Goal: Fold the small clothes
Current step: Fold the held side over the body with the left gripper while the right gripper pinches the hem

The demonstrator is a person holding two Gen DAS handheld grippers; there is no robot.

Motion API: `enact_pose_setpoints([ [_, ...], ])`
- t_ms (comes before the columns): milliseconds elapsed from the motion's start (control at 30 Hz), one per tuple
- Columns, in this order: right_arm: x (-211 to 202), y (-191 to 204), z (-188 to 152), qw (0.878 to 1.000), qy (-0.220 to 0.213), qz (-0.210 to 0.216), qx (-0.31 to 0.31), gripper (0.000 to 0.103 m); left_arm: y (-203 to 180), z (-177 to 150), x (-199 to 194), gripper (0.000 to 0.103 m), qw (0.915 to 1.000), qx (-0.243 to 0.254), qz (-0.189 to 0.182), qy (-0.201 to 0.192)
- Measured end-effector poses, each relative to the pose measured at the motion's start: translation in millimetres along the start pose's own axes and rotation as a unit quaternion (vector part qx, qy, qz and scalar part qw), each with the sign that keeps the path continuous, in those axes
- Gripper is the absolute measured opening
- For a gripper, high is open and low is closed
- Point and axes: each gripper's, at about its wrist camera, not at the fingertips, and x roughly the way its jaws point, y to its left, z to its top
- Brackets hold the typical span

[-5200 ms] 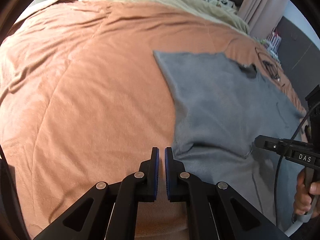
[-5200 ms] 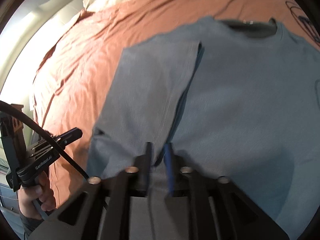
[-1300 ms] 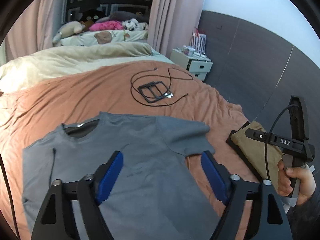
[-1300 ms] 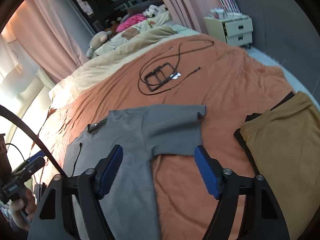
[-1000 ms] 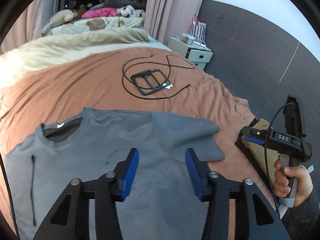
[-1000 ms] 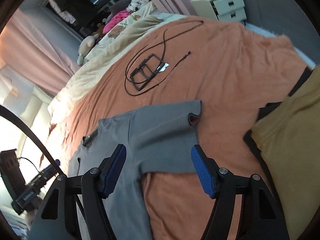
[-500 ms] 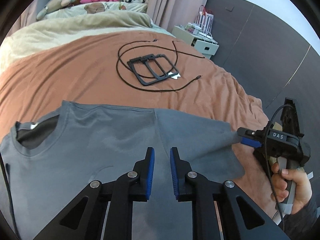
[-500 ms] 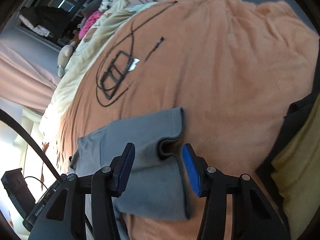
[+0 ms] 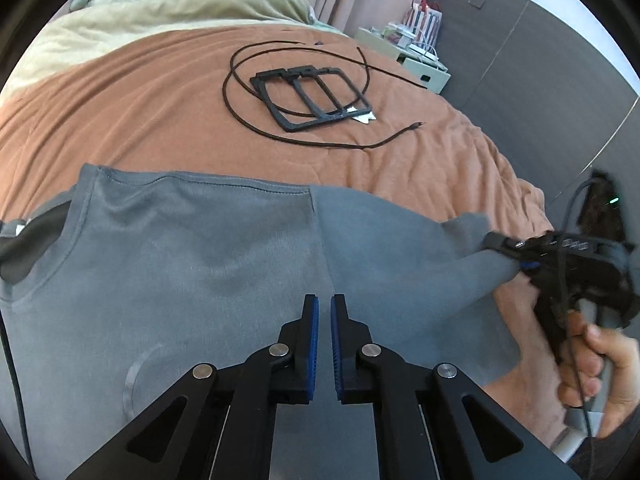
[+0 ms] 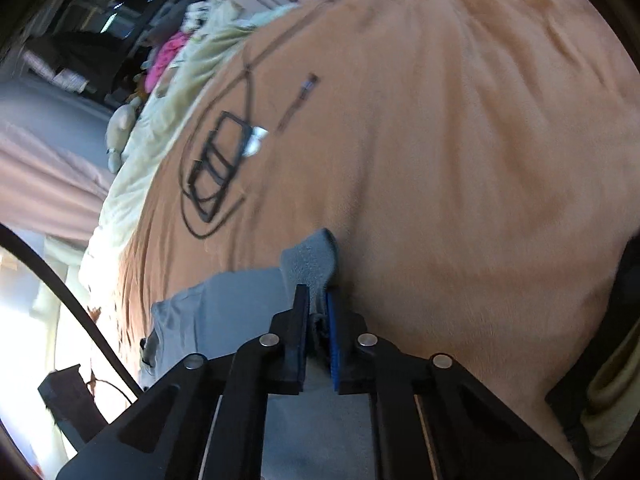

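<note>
both grippers closed since before, right gripper (image 10: 318,304) pinching t-shirt (image 9: 200,264) sleeve.

Both grippers (image 9: 322,300) (image 10: 317,292) closed, angled down

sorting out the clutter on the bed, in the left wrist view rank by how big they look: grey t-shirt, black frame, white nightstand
1. grey t-shirt, by far the largest, though it lies nearest the camera.
2. black frame, mid-sized, farther up the bed.
3. white nightstand, looks smallest, but it stands farthest away and is partly cut off by the bed edge, so its real size is unsure.
</note>
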Motion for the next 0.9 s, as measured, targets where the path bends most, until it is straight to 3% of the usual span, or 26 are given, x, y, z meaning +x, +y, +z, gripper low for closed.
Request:
enact_pose_setpoints([
  [367, -35.5, 69.2, -14.4, 0.995, -0.033, 0.02, -0.095, 0.003, 1.6, 5.4, 42.4, 0.007, 0.9992, -0.011, 0.004, 0.038],
  [467, -42.4, 85.9, -22.0, 0.992, -0.034, 0.033, -0.116, 0.003, 9.9, 7.9, 37.2, 0.007, 0.9986, -0.032, -0.019, 0.037],
  [700, -44.8, 107.7, -35.8, 0.988, -0.021, 0.056, -0.14, 0.003, 27.8, 11.8, 5.5, 0.007, 0.998, -0.053, -0.029, 0.018],
  [900, -28.5, 130.0, -44.5, 0.985, 0.001, 0.07, -0.159, 0.003, 54.4, 17.9, -35.1, 0.007, 0.9974, -0.072, -0.009, 0.001],
])
